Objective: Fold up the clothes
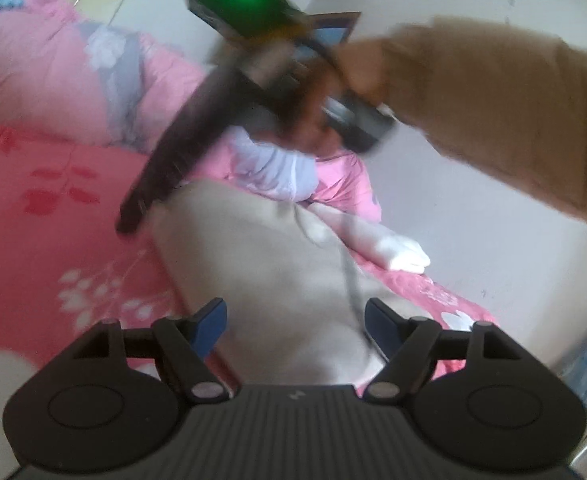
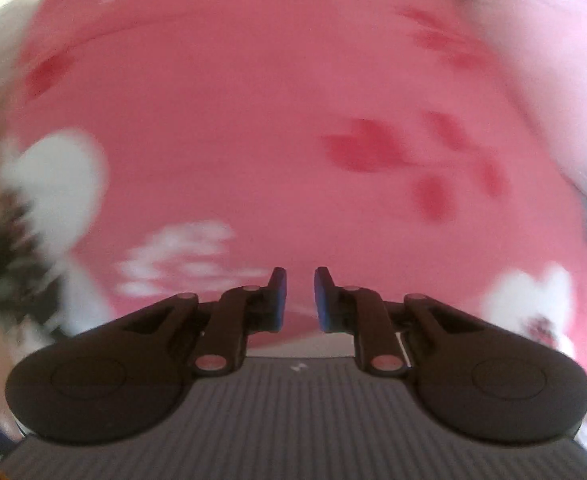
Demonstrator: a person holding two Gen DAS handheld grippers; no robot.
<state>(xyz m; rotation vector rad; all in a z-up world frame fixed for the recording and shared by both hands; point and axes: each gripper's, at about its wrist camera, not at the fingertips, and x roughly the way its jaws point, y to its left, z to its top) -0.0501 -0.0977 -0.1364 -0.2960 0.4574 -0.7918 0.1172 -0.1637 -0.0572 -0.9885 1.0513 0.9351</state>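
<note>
Nearest me, the left claw (image 1: 295,326) stood wide open with nothing in it, poised over a beige garment (image 1: 261,264) that lay spread on the pink flowered bed (image 1: 33,216). Beyond it the right claw (image 2: 298,298), its blue pads (image 2: 278,300) nearly together with only a slim gap and seemingly empty in that blurred view, hung over bare bedspread. Farther back a pink quilt (image 1: 45,80) was heaped beside the pale wall (image 1: 473,208).
</note>
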